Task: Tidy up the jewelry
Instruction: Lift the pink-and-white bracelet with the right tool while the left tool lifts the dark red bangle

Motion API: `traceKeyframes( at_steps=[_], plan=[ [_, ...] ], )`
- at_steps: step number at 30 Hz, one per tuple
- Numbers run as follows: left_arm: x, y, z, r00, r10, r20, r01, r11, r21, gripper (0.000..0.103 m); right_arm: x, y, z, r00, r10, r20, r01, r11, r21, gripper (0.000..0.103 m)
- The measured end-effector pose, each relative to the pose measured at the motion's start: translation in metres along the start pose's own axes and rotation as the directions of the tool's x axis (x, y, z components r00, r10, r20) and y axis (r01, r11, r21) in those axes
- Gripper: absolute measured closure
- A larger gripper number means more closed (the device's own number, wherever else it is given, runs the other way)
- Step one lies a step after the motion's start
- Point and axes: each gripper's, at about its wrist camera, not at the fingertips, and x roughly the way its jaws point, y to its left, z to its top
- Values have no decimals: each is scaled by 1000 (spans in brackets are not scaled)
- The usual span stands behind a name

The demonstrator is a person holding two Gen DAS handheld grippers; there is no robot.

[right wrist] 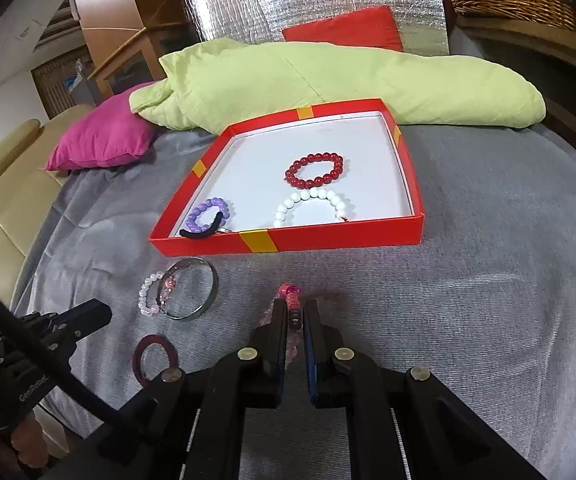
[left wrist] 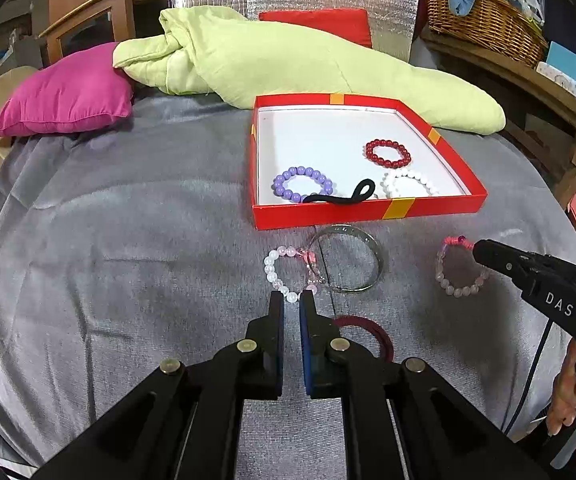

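- The right tool [right wrist: 295, 312] had its two fingers nearly closed around the pale pink bracelet [left wrist: 461, 266], pinching it near its bright pink knot as it lay on the grey bed cover [left wrist: 128, 240].
- The left tool [left wrist: 291, 300] hovered with only a narrow gap between its fingers, holding nothing, its tips just beside the pink-and-white bracelet [left wrist: 284, 270].
- That bracelet overlapped a metal bangle [left wrist: 347, 258]; a dark red hair ring [left wrist: 367, 332] lay nearer.
- The red box [left wrist: 367, 210] held red [left wrist: 387, 153], white [left wrist: 407, 185] and purple [left wrist: 301, 183] bracelets and a black hair tie [left wrist: 341, 196].
- The step looked like a pick-up; next would likely be a lift over the box's near wall and a release inside.
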Motion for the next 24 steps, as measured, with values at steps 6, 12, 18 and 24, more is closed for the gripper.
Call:
traceKeyframes(
  at_steps=[6,12,18,24],
  plan=[
    [-4,2,3,1000,-4,13,5,1000,-10,95,-5,-2,1,1000,12,23,-12,1000,3,94],
    [-5,2,5,999,-38,8,38,999,-4,95,-8,-9,3,999,14,37,-15,1000,23,94],
    [11,-7,-2,990,-105,-95,105,994,0,60,-5,-14,2,1000,8,12,-8,999,37,94],
    [27,-16,-10,978,-123,-169,124,992,-5,39,-1,-17,0,1000,2,-15,-1,999,48,94]
  ],
)
